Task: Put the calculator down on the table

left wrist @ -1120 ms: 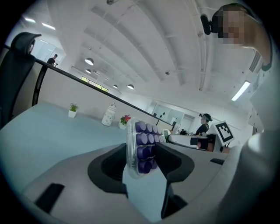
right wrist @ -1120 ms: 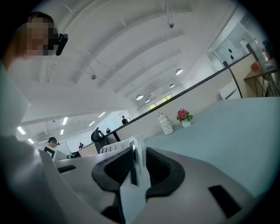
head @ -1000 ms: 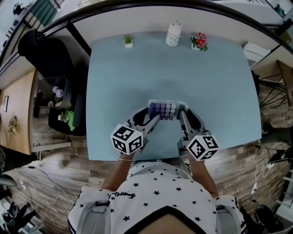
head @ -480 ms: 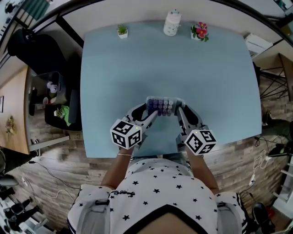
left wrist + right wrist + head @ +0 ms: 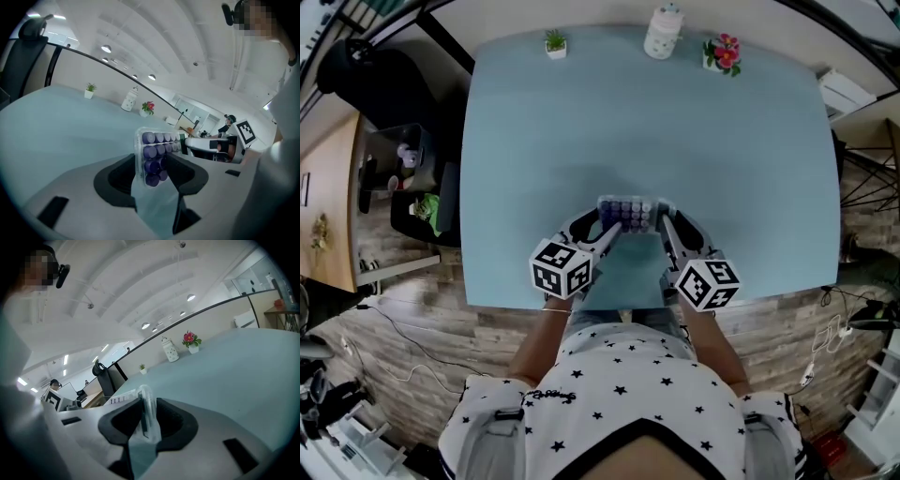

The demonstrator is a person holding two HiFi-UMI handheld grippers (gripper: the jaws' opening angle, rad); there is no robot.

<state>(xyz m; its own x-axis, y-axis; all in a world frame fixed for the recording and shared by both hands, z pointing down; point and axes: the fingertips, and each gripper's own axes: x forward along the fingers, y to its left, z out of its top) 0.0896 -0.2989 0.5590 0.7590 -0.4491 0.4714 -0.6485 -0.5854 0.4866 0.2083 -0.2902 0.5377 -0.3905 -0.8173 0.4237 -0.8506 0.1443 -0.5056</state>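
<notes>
Table (image 5: pixel 581 122): both tools (image 5: pixel 608 223) (image 5: pixel 664 222) tight on calculator (image 5: pixel 630 212)

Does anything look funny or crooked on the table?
Nothing is spilled or broken. The one odd thing is the calculator. The left tool and the right tool each pinch one end of it over the near half of the table, so it is not lying free.
</notes>
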